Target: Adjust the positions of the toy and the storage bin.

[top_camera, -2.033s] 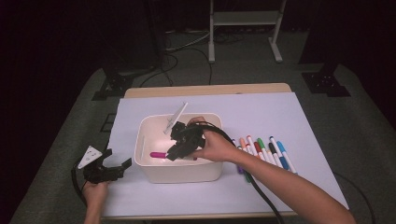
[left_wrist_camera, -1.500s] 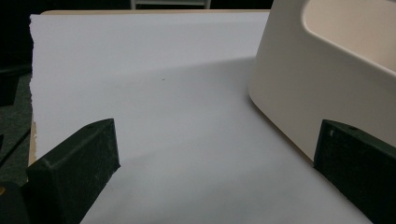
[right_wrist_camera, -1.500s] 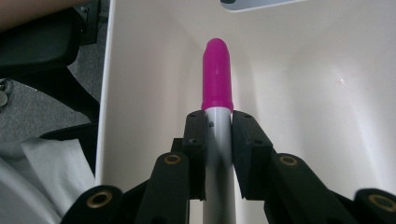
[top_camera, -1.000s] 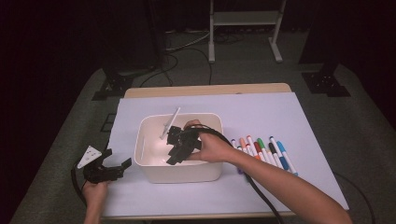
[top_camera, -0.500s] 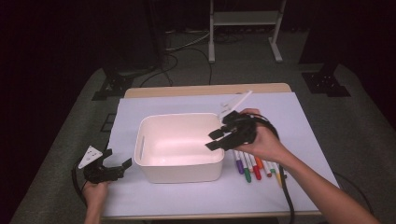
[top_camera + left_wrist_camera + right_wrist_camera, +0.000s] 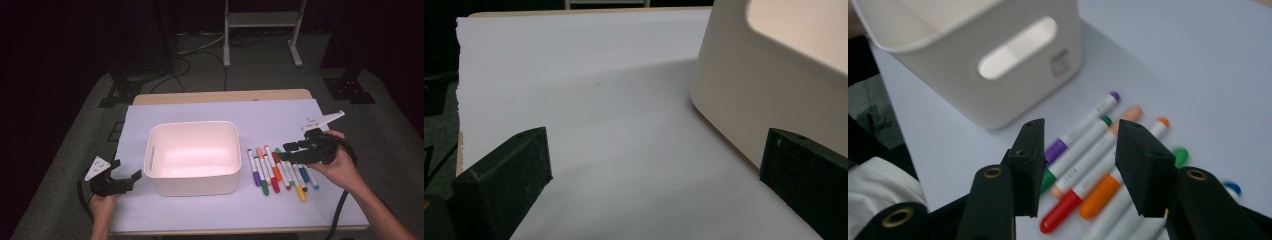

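A white plastic bin (image 6: 192,184) stands in the middle of the white sheet. To its right lies a row of several coloured markers (image 6: 277,172). My right gripper (image 6: 286,151) hovers over that row, pointing left toward the bin. Its jaws have just been opening, and it is open with nothing between them. In the right gripper view the right gripper (image 6: 1080,135) hangs above the purple marker (image 6: 1083,127), green, red and orange markers (image 6: 1098,197), with the bin (image 6: 1013,95) beyond. My left gripper (image 6: 125,180) rests open at the bin's left front corner. In the left gripper view the left gripper (image 6: 656,137) stands wide over bare sheet, the bin's wall (image 6: 764,90) at right.
The white sheet (image 6: 300,120) covers most of the table, with a wooden edge (image 6: 220,96) at the back. Around the table are dark floor, cables and a metal stand (image 6: 260,20). A cable (image 6: 340,210) trails from the right gripper toward the front edge.
The right gripper came out of the bin and swept right to above the marker row, its jaws wider than before. The left gripper stayed put.
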Tool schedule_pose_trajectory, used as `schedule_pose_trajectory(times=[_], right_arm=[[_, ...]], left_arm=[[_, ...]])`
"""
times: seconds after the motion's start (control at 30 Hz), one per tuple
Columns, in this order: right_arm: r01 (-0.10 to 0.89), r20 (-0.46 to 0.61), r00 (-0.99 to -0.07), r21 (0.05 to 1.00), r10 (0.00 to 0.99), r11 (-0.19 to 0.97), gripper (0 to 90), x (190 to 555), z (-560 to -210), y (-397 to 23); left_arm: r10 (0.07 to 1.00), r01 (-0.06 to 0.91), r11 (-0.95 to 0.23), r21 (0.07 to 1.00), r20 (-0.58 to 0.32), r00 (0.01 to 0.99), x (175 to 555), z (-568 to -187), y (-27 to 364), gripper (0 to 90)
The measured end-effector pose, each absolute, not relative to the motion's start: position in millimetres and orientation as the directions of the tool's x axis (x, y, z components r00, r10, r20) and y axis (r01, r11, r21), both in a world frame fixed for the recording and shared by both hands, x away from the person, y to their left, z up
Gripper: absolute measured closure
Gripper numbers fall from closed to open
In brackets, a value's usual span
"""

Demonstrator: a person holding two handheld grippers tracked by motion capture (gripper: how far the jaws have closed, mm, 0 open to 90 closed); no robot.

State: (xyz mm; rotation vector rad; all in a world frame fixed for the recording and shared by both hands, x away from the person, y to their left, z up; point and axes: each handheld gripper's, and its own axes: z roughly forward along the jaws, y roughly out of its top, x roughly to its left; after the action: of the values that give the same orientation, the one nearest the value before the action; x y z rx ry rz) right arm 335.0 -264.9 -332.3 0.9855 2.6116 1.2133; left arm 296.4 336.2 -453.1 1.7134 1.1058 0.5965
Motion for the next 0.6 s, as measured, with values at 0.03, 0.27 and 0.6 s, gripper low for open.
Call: schedule_pose_trajectory(times=[0.03,0.27,0.6], right_arm=[[0.515,0.174,-0.786,0.714,0.593,0.474,53.7,335,-332,-265],[0.613,0.168,-0.686,0.658,0.708,0.437,56.0,334,-376,-306],[0.699,0.152,-0.574,0.603,0.804,0.385,61.2,340,-412,-330]], left_arm=[[0.879,0.402,-0.113,0.909,-0.097,0.466,296,-453,336,0.0],[0.879,0.403,-0.116,0.908,-0.095,0.466,297,-453,335,0.0],[0.879,0.401,-0.118,0.908,-0.092,0.467,297,-453,335,0.0]])
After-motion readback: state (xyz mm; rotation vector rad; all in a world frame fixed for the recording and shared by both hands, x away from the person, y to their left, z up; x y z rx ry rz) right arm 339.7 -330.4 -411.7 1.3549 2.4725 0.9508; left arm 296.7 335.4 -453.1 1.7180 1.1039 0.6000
